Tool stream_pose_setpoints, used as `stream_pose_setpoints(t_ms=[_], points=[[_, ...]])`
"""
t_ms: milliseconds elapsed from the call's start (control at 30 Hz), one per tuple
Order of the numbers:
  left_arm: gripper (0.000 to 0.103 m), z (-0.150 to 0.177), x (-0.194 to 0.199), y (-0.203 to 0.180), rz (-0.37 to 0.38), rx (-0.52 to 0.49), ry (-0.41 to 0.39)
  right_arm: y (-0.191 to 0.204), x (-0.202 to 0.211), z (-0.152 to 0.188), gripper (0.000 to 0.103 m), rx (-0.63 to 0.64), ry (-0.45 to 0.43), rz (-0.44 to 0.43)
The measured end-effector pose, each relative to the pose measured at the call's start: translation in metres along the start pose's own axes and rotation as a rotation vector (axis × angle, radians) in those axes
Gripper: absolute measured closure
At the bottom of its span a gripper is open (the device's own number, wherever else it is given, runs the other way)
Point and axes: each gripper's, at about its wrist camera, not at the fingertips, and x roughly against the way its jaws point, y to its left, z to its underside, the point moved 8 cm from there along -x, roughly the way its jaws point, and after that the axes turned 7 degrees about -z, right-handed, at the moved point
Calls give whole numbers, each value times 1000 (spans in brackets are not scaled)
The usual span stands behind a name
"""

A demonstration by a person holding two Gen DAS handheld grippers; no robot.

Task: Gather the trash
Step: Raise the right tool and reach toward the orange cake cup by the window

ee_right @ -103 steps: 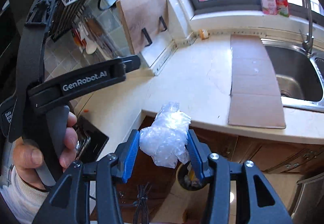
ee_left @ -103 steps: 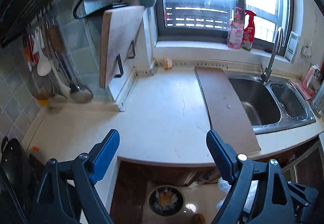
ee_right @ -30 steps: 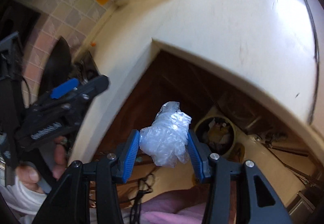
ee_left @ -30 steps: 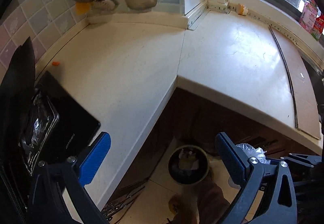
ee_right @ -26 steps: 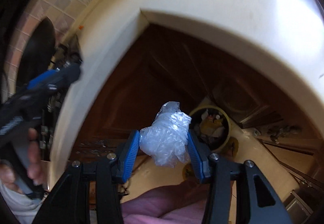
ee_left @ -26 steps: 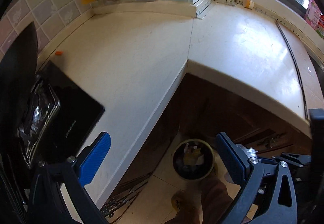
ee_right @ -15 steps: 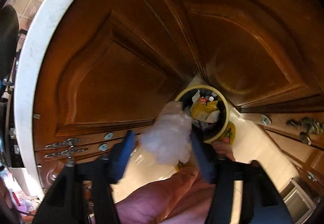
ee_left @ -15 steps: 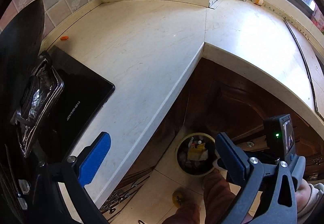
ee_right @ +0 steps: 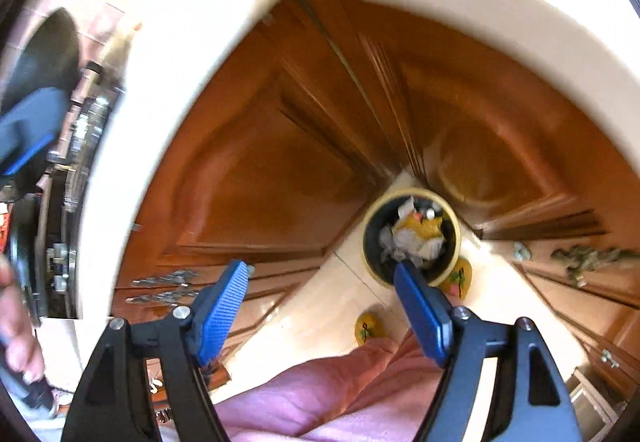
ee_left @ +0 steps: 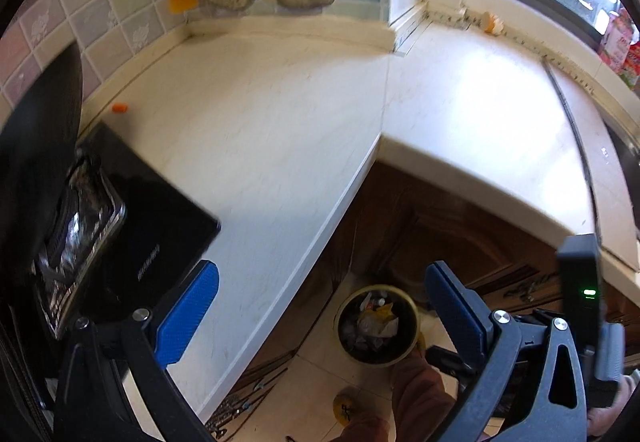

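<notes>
Right gripper (ee_right: pixel 320 282) is spread wide with nothing between its blue pads, pointing down past the counter edge toward the floor. Just beyond its right fingertip, right of centre in the frame, stands the bin (ee_right: pixel 412 234), a round yellow-rimmed pail on the pale tile in the corner where the brown cabinet doors (ee_right: pixel 280 162) meet. Crumpled plastic (ee_right: pixel 408 242) and a yellow wrapper lie on top of the rubbish inside it. A pink trouser leg fills the bottom of this view.

Left gripper (ee_left: pixel 320 302) is likewise released and empty, held above the white counter (ee_left: pixel 280 130). Between its fingers, low in the frame, the bin (ee_left: pixel 378 324) shows again. A black cooktop (ee_left: pixel 132 242) sits at the left edge, and the right gripper's body with a green light shows at lower right.
</notes>
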Motion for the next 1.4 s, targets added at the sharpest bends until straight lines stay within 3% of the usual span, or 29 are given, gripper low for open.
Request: stream_pose_setpoints(t_ms=[267, 433, 667, 867, 1133, 1400], points=[[1, -58, 46, -32, 59, -27, -116, 28, 117, -40, 27, 55, -202, -9], [1, -100, 77, -65, 107, -69, -197, 23, 187, -71, 27, 53, -334, 48], [1, -175, 107, -114, 138, -119, -322, -10, 272, -126, 27, 33, -492, 119], [1, -243, 110, -160, 129, -163, -403, -62, 327, -192, 27, -6, -599, 184], [1, -314, 64, -237, 97, -220, -412, -161, 359, -295, 27, -118, -654, 185], [1, -347, -19, -299, -17, -314, -387, -265, 311, -385, 27, -227, -563, 193]])
